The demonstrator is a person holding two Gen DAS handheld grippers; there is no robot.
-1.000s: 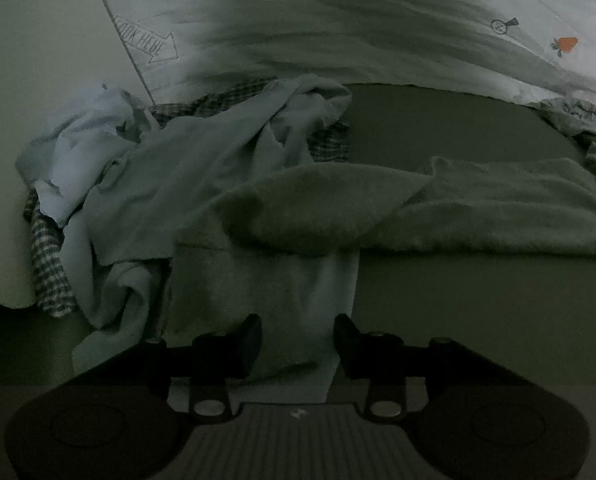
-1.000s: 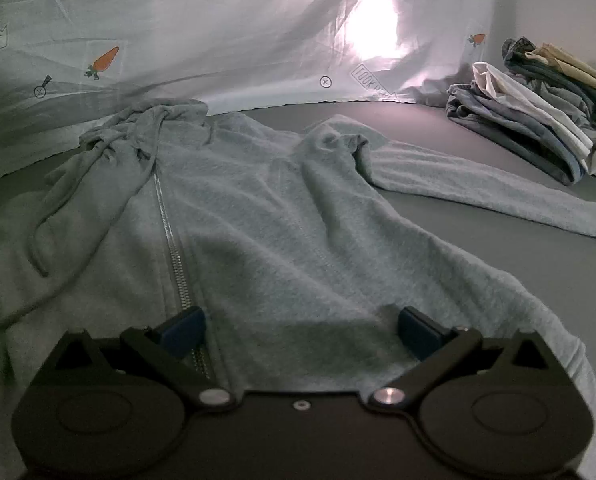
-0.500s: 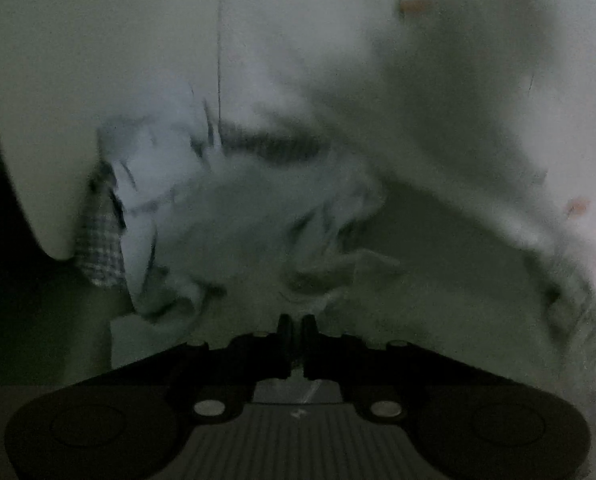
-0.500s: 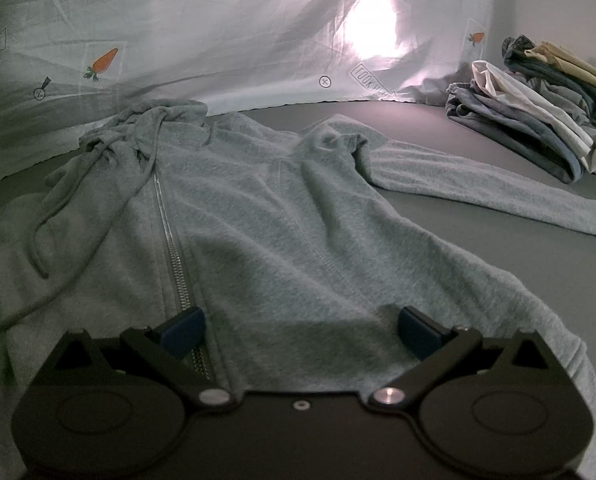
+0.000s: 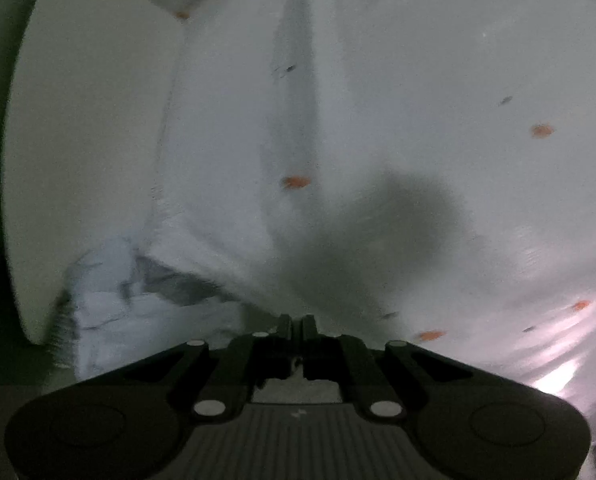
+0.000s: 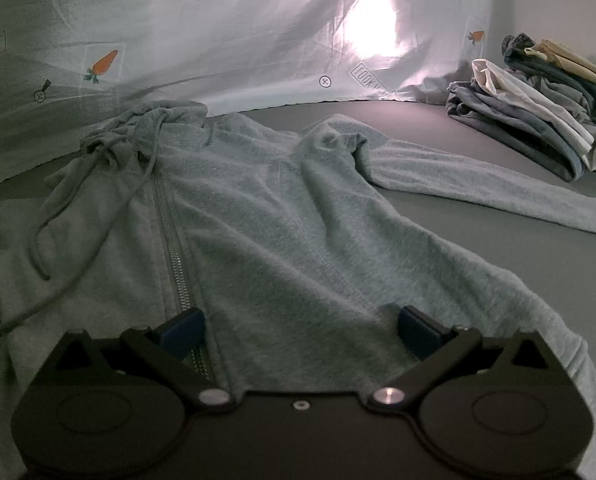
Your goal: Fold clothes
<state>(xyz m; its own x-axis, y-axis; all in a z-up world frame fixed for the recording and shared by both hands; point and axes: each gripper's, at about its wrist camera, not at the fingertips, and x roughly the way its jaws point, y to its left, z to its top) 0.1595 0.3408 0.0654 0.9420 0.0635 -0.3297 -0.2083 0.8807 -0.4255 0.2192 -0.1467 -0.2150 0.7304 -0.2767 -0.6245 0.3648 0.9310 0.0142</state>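
A grey zip-up hoodie (image 6: 266, 232) lies spread flat on the dark grey surface (image 6: 498, 256), hood at the back left, one sleeve (image 6: 498, 188) stretched to the right. My right gripper (image 6: 298, 326) is open, low over the hoodie's lower hem beside the zipper (image 6: 174, 256). My left gripper (image 5: 297, 326) is shut, tilted up toward the carrot-print sheet (image 5: 378, 120); a bit of pale cloth shows behind its jaws, and what it grips is hidden. A light blue garment (image 5: 110, 304) shows at the lower left of the left wrist view.
A stack of folded clothes (image 6: 538, 120) sits at the back right. The carrot-print sheet (image 6: 218, 32) hangs behind the surface. A white panel (image 5: 86, 140) stands left in the left wrist view.
My left gripper closed from open over a sleeve, then lifted and tilted upward, so its view now faces the sheet. The right gripper stayed open and moved very little.
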